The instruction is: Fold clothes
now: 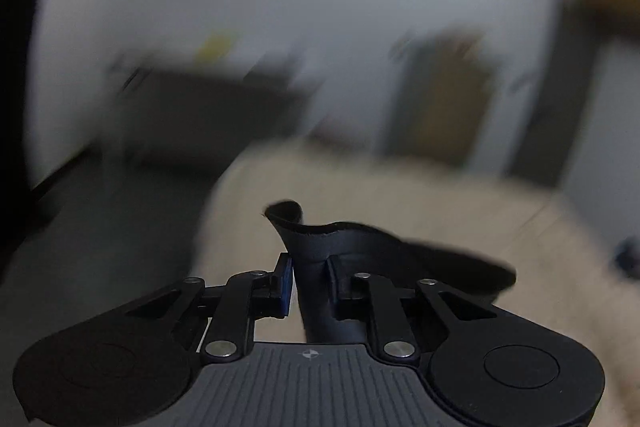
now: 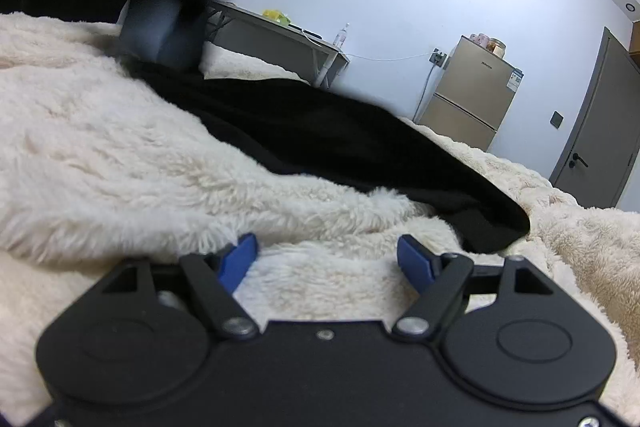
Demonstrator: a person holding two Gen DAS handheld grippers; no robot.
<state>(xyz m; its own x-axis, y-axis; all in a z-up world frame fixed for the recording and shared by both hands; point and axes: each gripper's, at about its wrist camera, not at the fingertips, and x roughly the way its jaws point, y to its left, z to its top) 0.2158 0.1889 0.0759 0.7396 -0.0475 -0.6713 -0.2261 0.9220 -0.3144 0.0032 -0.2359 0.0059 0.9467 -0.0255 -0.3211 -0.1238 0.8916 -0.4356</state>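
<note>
Both wrist views low, close over fleece blanket [image 2: 120,131], facing wall; shared: fridge [image 2: 472,95], desk [image 2: 272,35].

The left gripper [image 1: 310,277] is built of matte black plastic, with two round housings, black linkage bars fixed by silver screws, and a grey ribbed plate marked with a small round emblem. A blue pad is seen on one finger. The right gripper [image 2: 327,255] is made the same, in black, with silver screws and blue pads [image 2: 238,261] on both fingers.

L gripper [image 1: 310,279] jaws clamped on black garment [image 1: 360,247]; R gripper [image 2: 327,257] jaws spread wide, empty.
</note>
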